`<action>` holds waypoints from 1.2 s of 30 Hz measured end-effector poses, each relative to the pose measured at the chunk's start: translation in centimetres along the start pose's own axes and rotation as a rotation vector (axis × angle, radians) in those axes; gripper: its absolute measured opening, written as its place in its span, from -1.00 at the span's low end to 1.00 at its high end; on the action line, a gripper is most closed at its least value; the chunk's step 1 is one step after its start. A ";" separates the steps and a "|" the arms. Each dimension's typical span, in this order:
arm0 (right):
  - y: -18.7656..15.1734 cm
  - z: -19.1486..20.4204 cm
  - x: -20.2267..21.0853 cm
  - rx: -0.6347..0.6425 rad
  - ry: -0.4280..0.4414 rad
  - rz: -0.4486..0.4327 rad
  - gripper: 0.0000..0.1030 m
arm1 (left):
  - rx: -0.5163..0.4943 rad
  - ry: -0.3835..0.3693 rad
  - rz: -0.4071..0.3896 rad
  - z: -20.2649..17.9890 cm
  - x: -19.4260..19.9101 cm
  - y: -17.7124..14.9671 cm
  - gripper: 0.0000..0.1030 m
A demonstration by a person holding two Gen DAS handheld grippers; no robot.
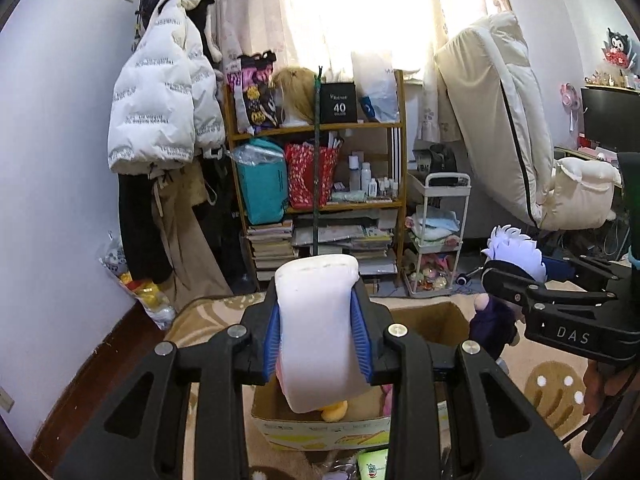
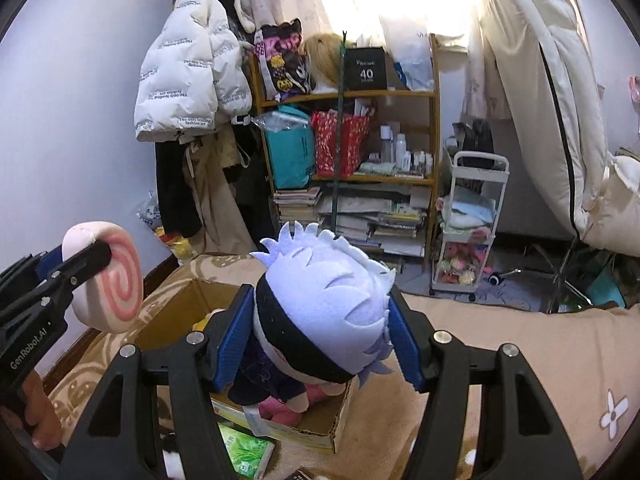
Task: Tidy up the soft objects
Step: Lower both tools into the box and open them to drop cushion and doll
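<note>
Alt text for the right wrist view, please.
The right gripper clamps a plush doll with spiky white hair above an open cardboard box on a tan rug. At left, the left gripper holds a pink swirl cushion.

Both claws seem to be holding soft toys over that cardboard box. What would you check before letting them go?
1. Left gripper clamped on the swirl cushion: ok.
2. Right gripper clamped on the white-haired doll: ok.
3. Cardboard box open below both toys: ok.
4. Room left in the box beside the pink and yellow toys: cannot tell.
5. Grippers apart, not colliding: ok.
</note>
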State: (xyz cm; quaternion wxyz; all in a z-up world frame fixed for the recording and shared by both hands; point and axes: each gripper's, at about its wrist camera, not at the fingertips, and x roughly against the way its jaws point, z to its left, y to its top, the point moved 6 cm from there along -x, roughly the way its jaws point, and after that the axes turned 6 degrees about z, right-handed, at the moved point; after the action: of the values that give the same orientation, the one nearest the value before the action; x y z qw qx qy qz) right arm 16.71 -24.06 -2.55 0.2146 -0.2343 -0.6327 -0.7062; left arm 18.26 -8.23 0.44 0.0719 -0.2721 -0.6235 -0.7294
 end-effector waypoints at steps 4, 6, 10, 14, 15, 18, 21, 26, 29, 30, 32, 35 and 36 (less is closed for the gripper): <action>-0.5 -0.4 -1.3 -0.015 0.000 0.017 0.31 | 0.016 -0.013 0.032 0.2 -1.2 -1.1 -0.39; -0.8 -0.4 -2.0 -0.006 -0.003 0.033 0.31 | 0.037 -0.020 0.045 0.4 -1.7 -1.7 -0.38; -1.4 0.1 -3.1 0.034 -0.008 0.049 0.31 | 0.044 -0.019 0.075 0.6 -3.0 -2.6 -0.38; -1.8 0.6 -3.6 0.039 0.029 0.033 0.33 | 0.052 -0.019 0.095 0.9 -4.1 -3.1 -0.37; -1.9 0.7 -3.8 0.037 0.036 0.035 0.33 | 0.055 -0.021 0.099 0.9 -4.3 -3.2 -0.37; -2.3 1.0 -4.2 0.043 0.048 0.029 0.34 | 0.072 -0.029 0.116 1.1 -5.1 -3.6 -0.35; -2.6 1.3 -4.9 0.039 0.080 0.025 0.34 | 0.079 -0.053 0.148 1.1 -6.0 -4.2 -0.35; -3.0 2.2 -5.5 0.078 0.071 0.033 0.34 | 0.070 -0.046 0.190 1.1 -6.8 -4.7 -0.30; -3.4 2.7 -5.7 0.100 0.067 0.041 0.34 | 0.075 -0.045 0.195 1.3 -6.8 -4.9 -0.23; -3.5 2.9 -5.8 0.107 0.064 0.045 0.35 | 0.075 -0.043 0.195 1.3 -6.9 -4.9 -0.21; -3.7 3.0 -5.9 0.118 0.061 0.056 0.35 | 0.074 -0.040 0.199 1.3 -6.8 -5.1 -0.16; -4.0 3.1 -6.3 0.128 0.058 0.076 0.38 | 0.067 -0.030 0.205 1.3 -6.9 -5.3 0.04; -4.1 3.2 -6.3 0.129 0.055 0.081 0.41 | 0.061 -0.023 0.201 1.2 -6.8 -5.3 0.09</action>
State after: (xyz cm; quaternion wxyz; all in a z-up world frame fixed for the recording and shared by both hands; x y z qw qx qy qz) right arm 19.50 -20.43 -9.35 0.2750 -0.2262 -0.6608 -0.6607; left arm 22.04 -7.55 -7.41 0.1457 -0.3396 -0.6156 -0.6960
